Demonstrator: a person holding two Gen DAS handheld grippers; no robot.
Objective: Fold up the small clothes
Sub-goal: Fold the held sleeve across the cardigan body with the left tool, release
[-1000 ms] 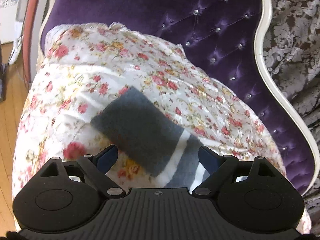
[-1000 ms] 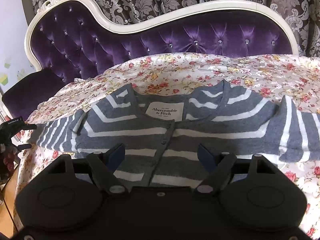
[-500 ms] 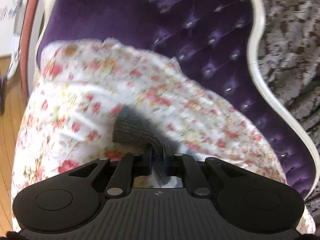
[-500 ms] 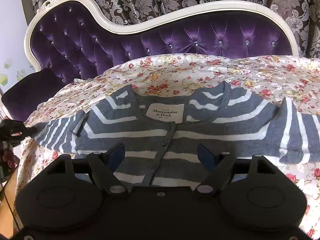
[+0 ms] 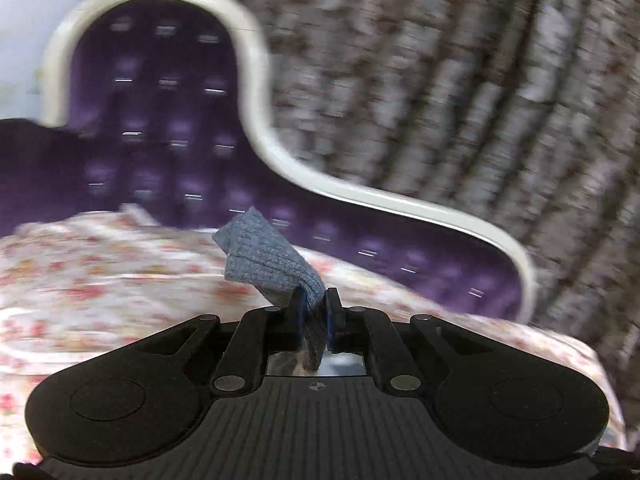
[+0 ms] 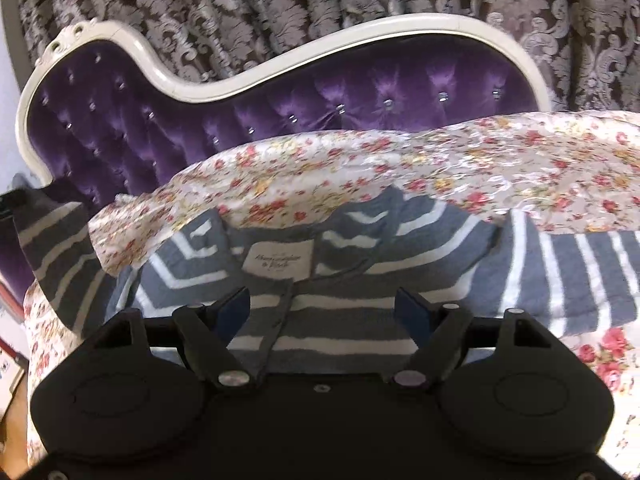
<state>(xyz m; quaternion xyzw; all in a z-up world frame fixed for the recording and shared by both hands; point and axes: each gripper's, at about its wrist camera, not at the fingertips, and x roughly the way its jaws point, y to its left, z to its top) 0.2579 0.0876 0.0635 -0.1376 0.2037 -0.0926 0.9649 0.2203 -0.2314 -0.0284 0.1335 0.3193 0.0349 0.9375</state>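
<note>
A grey sweater with white stripes [image 6: 400,248] lies face up on the flowered cover, its white neck label [image 6: 280,258] showing. My left gripper [image 5: 314,300] is shut on the plain grey cuff [image 5: 260,260] of one sleeve, which sticks up above the pads, clear of the cover. In the right wrist view that sleeve [image 6: 56,248] hangs raised at the far left. My right gripper [image 6: 324,304] hovers open just above the sweater's buttoned front, with nothing between its fingers. A fold of the cover hides the top of the collar.
The flowered cover [image 6: 520,160] is spread over a purple tufted sofa with a cream curved frame [image 6: 360,92]. Patterned dark curtains [image 6: 320,0] hang behind it. Wooden floor [image 6: 12,400] shows past the sofa's left end.
The left gripper shut on the sleeve cuff, then lifted it and swung right. The sleeve rose off the cover, and a fold of the flowered cover now lies over the collar. The right gripper stayed open.
</note>
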